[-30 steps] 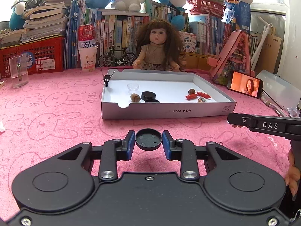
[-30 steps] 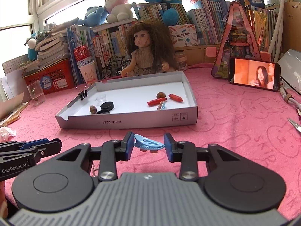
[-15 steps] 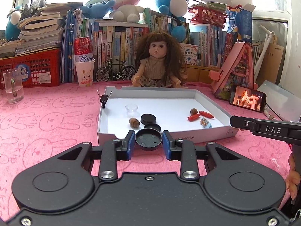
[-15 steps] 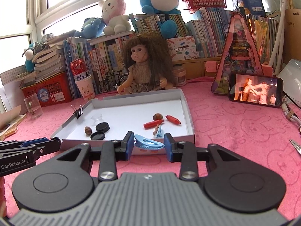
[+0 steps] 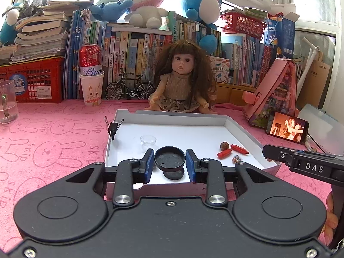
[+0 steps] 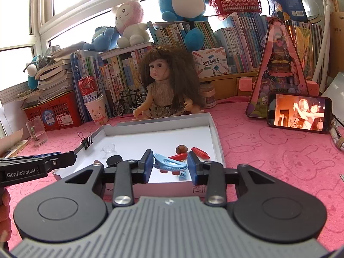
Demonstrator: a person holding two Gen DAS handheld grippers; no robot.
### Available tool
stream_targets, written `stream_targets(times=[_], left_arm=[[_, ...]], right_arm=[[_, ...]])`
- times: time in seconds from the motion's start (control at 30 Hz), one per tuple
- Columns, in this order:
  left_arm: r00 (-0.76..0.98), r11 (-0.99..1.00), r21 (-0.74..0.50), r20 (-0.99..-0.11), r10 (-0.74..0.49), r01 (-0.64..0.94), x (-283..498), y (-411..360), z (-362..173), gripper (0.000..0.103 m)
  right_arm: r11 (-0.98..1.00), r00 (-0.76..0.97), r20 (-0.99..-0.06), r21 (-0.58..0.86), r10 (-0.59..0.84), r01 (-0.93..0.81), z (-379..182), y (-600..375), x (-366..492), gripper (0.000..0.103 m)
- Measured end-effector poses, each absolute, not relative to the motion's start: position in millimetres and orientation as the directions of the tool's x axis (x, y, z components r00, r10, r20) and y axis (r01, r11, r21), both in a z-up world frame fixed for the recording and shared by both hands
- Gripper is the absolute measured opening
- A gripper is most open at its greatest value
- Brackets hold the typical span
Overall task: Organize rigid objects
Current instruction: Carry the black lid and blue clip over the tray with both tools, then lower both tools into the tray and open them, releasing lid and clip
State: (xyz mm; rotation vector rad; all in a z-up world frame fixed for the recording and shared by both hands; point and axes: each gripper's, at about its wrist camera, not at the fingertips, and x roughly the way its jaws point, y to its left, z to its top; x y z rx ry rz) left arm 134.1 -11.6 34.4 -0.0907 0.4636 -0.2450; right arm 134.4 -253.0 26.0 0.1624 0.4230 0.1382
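Note:
My left gripper (image 5: pixel 169 161) is shut on a round black cap (image 5: pixel 169 158), held just over the near edge of the white shallow box (image 5: pixel 193 121). Another black cap (image 5: pixel 173 174) lies in the box right below it. My right gripper (image 6: pixel 170 165) is shut on a light blue hair clip (image 6: pixel 169 163), also over the near edge of the white box (image 6: pixel 212 129). Inside the box lie a clear small dish (image 5: pixel 148 139), a brown nut (image 5: pixel 224 145), red pieces (image 5: pixel 239 149) and a small blue bit (image 6: pixel 182 174). A black binder clip (image 5: pixel 112 127) grips the box's left wall.
A doll (image 5: pixel 182 79) sits behind the box, in front of rows of books and plush toys. A phone (image 5: pixel 287 127) playing video leans at the right by a pink triangular case (image 5: pixel 273 94). A glass mug (image 5: pixel 7 102), a paper cup with a can (image 5: pixel 92 79) and a red crate (image 5: pixel 32 81) stand left.
Both grippers moved forward toward the box and a little up, each still holding its object; they went from above the pink cloth to over the box's near edge.

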Motion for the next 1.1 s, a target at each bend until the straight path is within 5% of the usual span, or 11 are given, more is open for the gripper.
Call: stream_targets(times=[1.1], left_arm=[[0.775, 0.969, -0.212, -0.587, -0.232, 0.13, 303, -12, 22, 0.03]], right_arm=[[0.916, 0.755, -0.583, 0.398, 0.3, -0.056, 13, -287, 301, 0.04]])
